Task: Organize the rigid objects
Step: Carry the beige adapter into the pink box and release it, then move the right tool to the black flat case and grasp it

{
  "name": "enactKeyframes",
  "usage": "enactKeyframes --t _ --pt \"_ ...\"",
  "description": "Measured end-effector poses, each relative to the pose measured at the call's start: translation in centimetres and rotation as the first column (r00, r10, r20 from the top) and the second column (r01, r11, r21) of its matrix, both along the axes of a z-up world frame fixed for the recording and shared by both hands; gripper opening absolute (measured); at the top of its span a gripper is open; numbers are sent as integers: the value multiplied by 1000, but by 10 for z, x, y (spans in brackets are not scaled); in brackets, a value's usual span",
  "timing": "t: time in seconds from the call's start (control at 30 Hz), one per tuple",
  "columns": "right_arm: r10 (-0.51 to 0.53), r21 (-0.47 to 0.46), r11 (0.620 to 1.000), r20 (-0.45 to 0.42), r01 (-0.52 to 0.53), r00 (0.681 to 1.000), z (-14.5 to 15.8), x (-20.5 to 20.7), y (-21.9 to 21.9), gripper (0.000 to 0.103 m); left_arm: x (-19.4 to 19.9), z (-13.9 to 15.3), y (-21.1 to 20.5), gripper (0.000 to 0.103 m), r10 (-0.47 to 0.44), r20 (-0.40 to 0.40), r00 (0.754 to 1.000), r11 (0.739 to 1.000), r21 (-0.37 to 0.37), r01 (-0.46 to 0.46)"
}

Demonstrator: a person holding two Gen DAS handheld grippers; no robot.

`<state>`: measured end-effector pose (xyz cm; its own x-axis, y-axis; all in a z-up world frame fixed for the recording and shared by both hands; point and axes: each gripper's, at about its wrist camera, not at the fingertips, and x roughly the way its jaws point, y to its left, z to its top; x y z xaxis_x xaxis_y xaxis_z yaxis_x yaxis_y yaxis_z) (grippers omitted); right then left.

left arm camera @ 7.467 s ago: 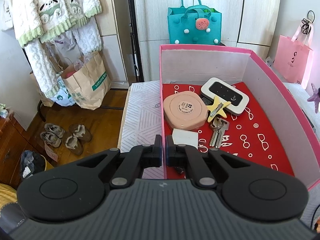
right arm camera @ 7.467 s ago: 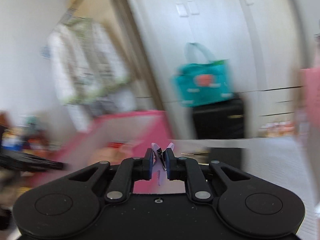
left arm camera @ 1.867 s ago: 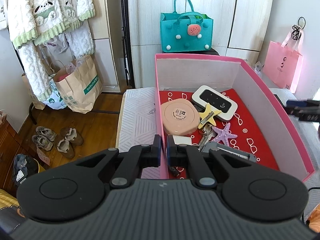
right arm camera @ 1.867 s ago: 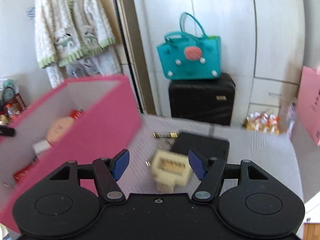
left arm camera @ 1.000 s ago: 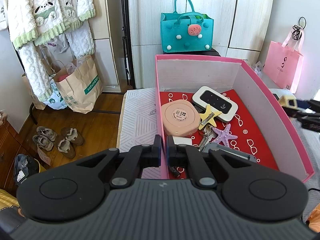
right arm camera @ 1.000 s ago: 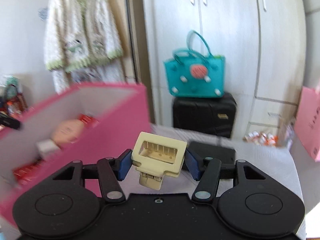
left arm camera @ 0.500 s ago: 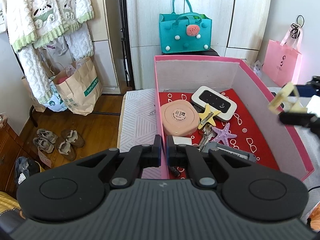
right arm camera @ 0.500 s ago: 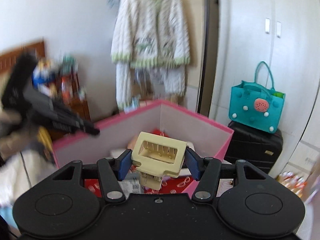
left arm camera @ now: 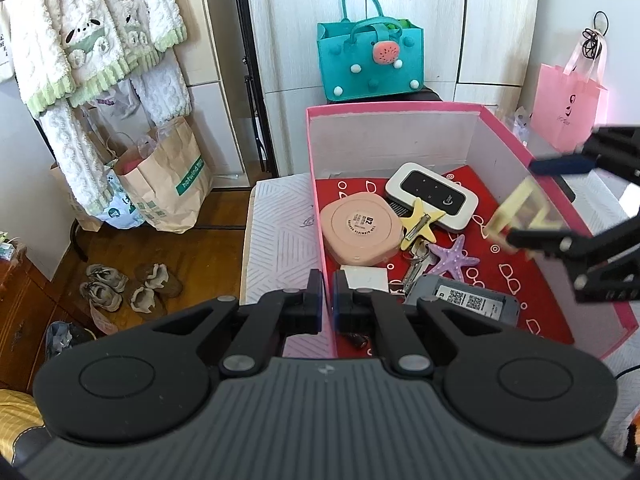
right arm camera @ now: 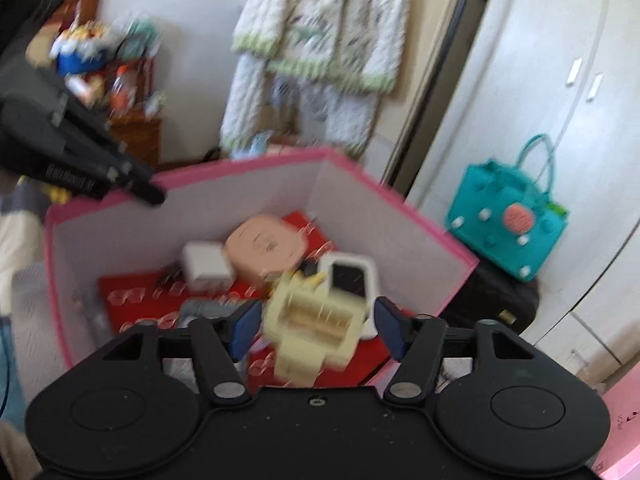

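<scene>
Your right gripper (right arm camera: 312,330) has spread its fingers since half a second ago, and the cream plastic clip (right arm camera: 312,326) now sits loose between them above the pink box (right arm camera: 384,212).

Left wrist view: your left gripper (left arm camera: 327,300) is clenched on the box's near-left wall (left arm camera: 324,240); the clip (left arm camera: 520,212) hangs by the right wall.
Right wrist view: blurred; the clip touches neither blue finger (right arm camera: 244,330).
</scene>
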<state>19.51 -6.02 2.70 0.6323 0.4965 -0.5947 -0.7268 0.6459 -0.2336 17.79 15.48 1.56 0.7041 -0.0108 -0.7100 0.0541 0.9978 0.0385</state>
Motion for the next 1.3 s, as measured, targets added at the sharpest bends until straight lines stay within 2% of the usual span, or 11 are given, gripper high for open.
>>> enactKeyframes --t 0.2,0.4,0.57,0.7,0.83,0.97,1.0,1.13,1.2,1.3 --pt "-34 225 973 -49 44 998 18 4 -44 72 1 1 -2 5 8 -4 1000 1000 3 -8" --pt "-171 289 939 -77 186 982 15 17 -96 75 1 2 -1 5 13 -5 1000 1000 0 -13" --pt "-267 313 899 -164 307 950 1 34 -139 75 0 2 -1 5 17 -4 1000 1000 -1 -17" --pt "-322 285 883 -210 373 923 -17 48 -164 75 0 0 -1 6 30 -8 1000 1000 -6 -30" --pt "-357 268 864 -273 427 893 -39 63 -181 75 -1 -3 -1 6 36 -14 999 999 -6 -36" --pt "-394 259 830 -353 493 849 -66 80 -190 79 0 -2 0 6 38 -20 999 999 -13 -38" --pt "-389 241 837 -372 492 843 -74 85 -189 78 0 -2 0 6 37 -20 999 999 -12 -37" --pt "-421 177 854 -318 489 850 -90 91 -175 80 0 -1 0 6 36 -22 999 999 -9 -36" --pt "-429 184 849 -307 496 849 -94 94 -171 89 0 -2 0 6 36 -22 999 999 -10 -37" --pt "-446 216 829 -301 515 843 -97 97 -166 95 0 -1 0 6 38 -20 999 999 -15 -39"
